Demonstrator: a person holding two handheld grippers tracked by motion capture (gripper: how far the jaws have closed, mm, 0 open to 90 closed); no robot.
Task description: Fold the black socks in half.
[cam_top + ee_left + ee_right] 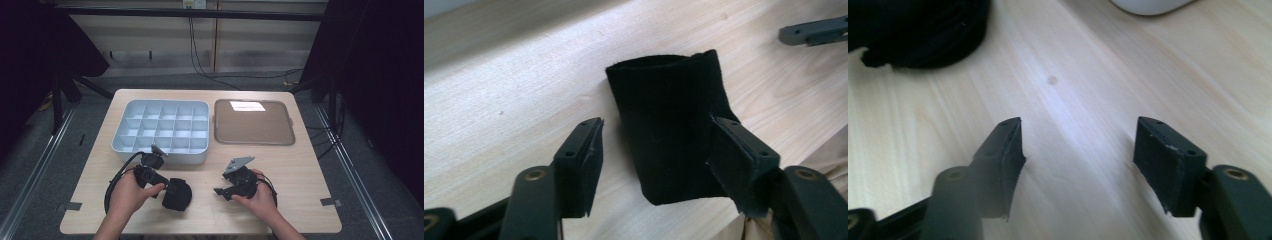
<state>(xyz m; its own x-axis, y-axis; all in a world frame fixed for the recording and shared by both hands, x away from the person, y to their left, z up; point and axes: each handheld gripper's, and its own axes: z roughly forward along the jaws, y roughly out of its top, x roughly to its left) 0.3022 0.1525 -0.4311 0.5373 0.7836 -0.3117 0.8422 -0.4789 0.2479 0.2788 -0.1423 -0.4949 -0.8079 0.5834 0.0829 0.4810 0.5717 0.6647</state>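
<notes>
Near the front edge of the tabletop (300,165), left of centre, a black cloth roll (177,194) sat between the spread jaws of the left tool (654,145), touching one. The right tool (223,191) stood apart too, empty, just beside it.

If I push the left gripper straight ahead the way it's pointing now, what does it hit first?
Most likely the black fabric piece: it already sits between the open jaws of the left gripper, close to one jaw. Beyond it lies bare table.
</notes>
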